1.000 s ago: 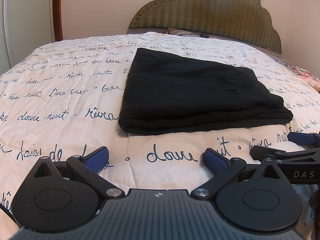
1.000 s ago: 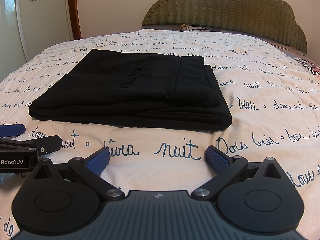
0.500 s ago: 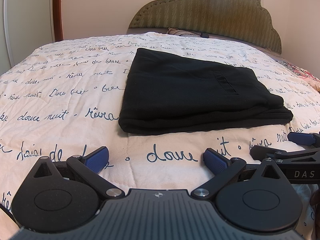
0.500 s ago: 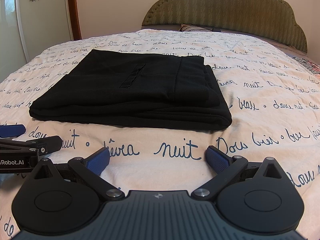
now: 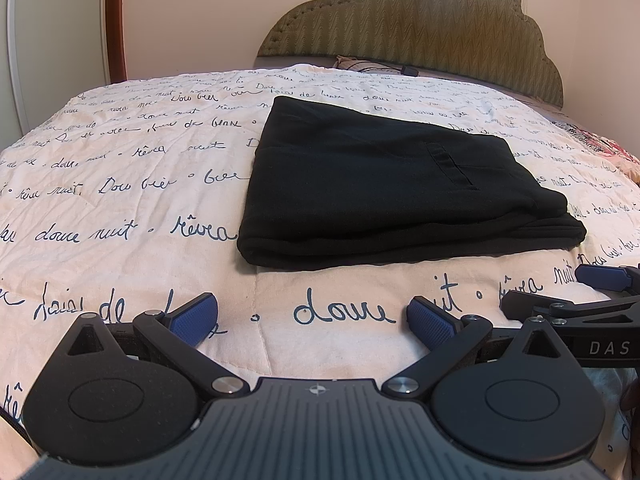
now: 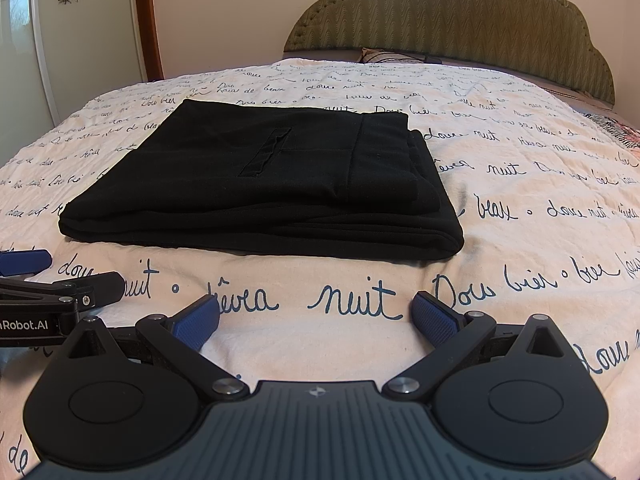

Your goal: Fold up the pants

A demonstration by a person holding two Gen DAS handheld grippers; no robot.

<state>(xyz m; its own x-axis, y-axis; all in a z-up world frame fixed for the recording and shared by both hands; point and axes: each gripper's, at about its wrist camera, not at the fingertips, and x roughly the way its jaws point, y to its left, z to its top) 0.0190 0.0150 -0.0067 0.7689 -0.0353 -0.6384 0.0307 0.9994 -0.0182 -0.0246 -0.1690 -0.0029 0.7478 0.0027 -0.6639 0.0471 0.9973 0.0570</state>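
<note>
Black pants [image 5: 384, 184] [image 6: 272, 184] lie folded into a flat rectangle on the bed, a pocket slit facing up. My left gripper [image 5: 312, 322] rests low on the bedspread just in front of the pants' near edge, open, with nothing between its blue pads. Beside it, my right gripper [image 6: 316, 322] sits the same way, open and holding nothing. Each gripper's fingers show at the edge of the other's view: the right one's fingers [image 5: 600, 278] in the left wrist view, the left one's fingers [image 6: 24, 262] in the right wrist view.
The bedspread [image 5: 120, 184] is cream with dark handwritten script. A padded olive headboard [image 5: 420, 28] stands at the far end with a pillow [image 5: 360, 62] below it. A wardrobe door [image 6: 80, 40] stands at the left. A patterned cloth [image 5: 600, 148] lies at the right edge.
</note>
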